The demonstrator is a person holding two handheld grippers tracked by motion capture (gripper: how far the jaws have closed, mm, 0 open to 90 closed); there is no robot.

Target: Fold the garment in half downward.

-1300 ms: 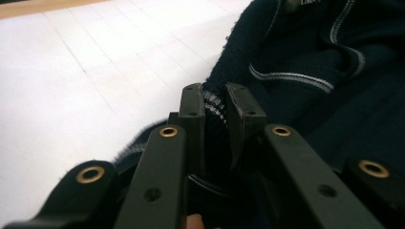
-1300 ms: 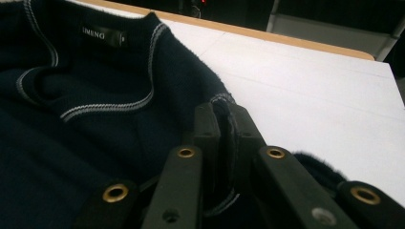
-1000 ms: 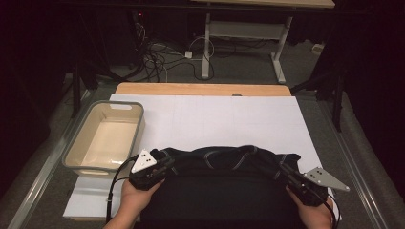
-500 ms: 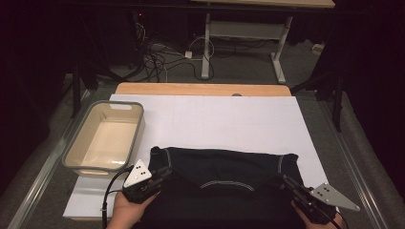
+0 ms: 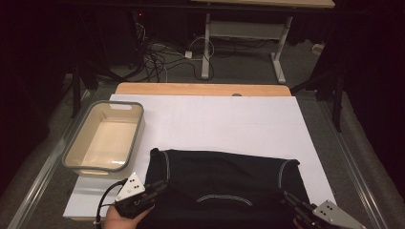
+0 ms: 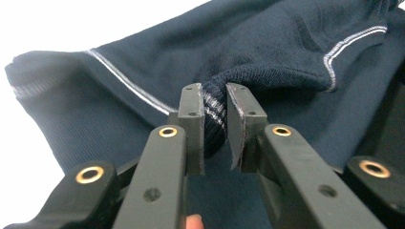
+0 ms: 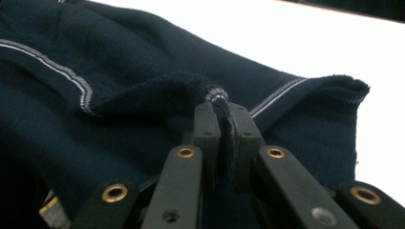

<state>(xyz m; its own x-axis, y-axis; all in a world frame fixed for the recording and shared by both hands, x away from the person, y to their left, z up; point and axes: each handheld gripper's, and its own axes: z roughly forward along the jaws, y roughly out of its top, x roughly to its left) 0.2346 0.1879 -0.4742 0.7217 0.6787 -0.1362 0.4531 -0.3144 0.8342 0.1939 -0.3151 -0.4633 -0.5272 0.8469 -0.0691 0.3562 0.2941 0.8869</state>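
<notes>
Left gripper view has the left gripper (image 6: 216,126) with its jaws clamped on a bunched, striped hem of the dark garment (image 6: 248,62). Right gripper (image 7: 224,143) pinches another hem fold tightly. From the high view, the garment (image 5: 224,179) lies spread on the white tabletop (image 5: 215,124) at its near edge, with a beige bin (image 5: 106,138) beyond at the left.

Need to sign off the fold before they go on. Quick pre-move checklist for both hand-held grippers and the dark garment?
1. Left hand-held gripper pinching the dark navy knit garment with pale stripe trim: ok, fabric bunched between pads.
2. Right hand-held gripper clamped on garment edge: ok.
3. Garment lying on the white table sheet: ok.
4. Beige plastic bin with grey rim clear of garment: ok.
5. Near hem flat: cannot tell.
</notes>
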